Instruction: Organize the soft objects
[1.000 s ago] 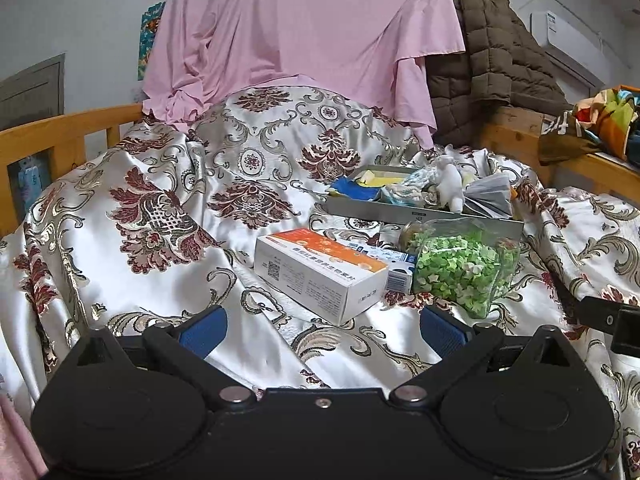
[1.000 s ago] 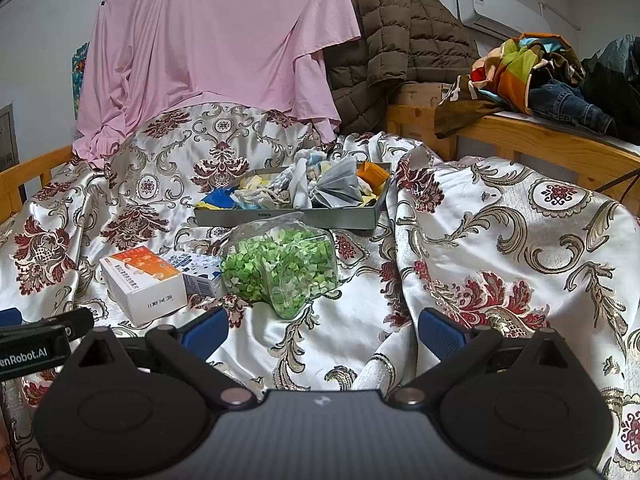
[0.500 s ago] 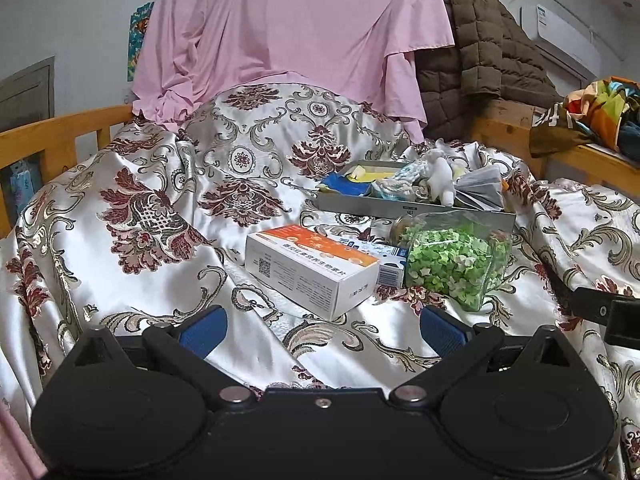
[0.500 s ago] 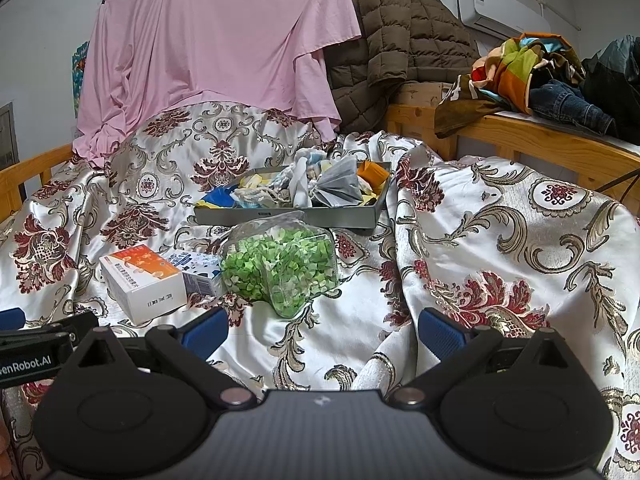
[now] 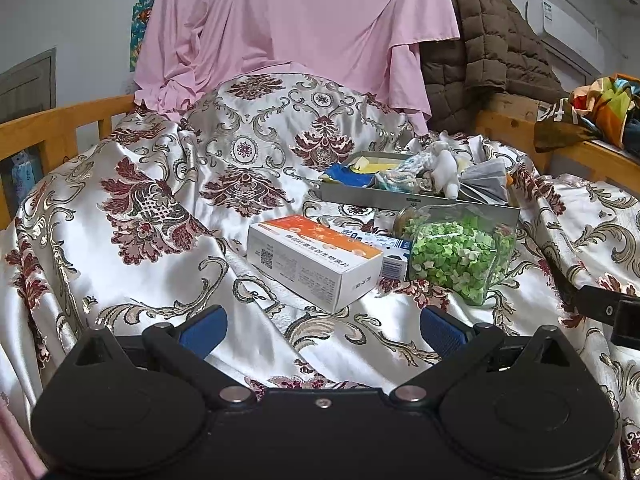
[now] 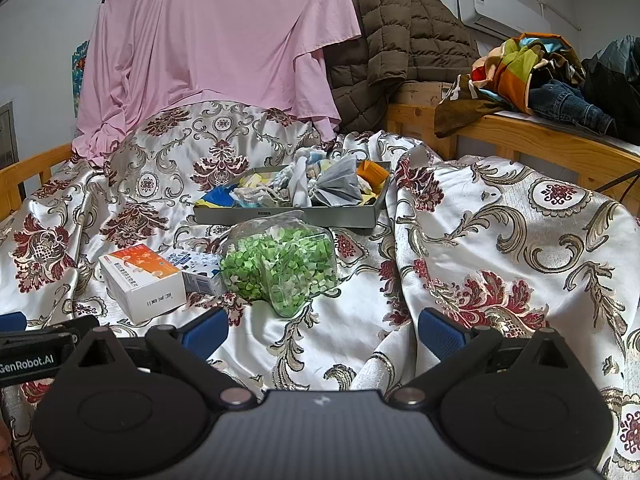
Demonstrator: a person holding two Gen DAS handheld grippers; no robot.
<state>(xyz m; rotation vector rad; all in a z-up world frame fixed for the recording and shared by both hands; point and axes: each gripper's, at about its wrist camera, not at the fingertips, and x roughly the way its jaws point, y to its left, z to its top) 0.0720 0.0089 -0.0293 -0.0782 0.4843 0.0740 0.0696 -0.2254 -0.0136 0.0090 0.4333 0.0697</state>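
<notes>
Nearing the white box [image 5: 310, 264], the left hand-held gripper [image 5: 322, 326] gapes empty; right [image 6: 322, 328] likewise.

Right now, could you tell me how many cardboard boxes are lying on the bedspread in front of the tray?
2. The orange-and-white box lies leftmost; the smaller blue-and-white box sits between it and the bag of green pieces. Others may be hidden behind the bag.

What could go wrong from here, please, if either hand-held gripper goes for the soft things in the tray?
The jar of green paper stars lies on its side on the slippery bedspread, right in front of the tray; reaching over could roll it. The tray sits on rumpled fabric and might tip if pressed. The cloths are piled together, so pulling one may drag others out.
</notes>
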